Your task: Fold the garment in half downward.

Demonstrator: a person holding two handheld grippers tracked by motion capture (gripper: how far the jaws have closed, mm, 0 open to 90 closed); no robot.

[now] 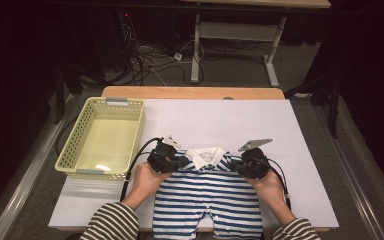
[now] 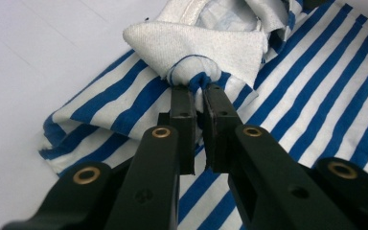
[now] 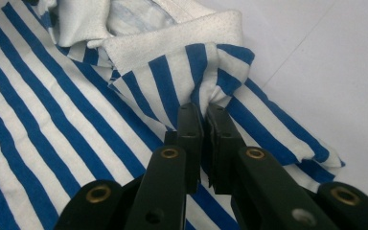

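White sheeting covers the desk (image 1: 280, 150), and near its left edge stands an empty yellow basket (image 1: 102, 137), probably waiting to take the garment. Beside it, the left gripper (image 2: 199, 88) is clenched on a bunched fold at one shoulder of the striped shirt (image 1: 207, 197), which lies flat at the desk's near edge, white collar (image 1: 206, 156) pointing away. At the other shoulder the right gripper (image 3: 203, 109) pinches the cloth likewise, a matched hold that suits lifting or folding it evenly.

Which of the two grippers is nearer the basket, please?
The left gripper, pinching the shirt at the shoulder on the basket's side; the right gripper grips the opposite shoulder.
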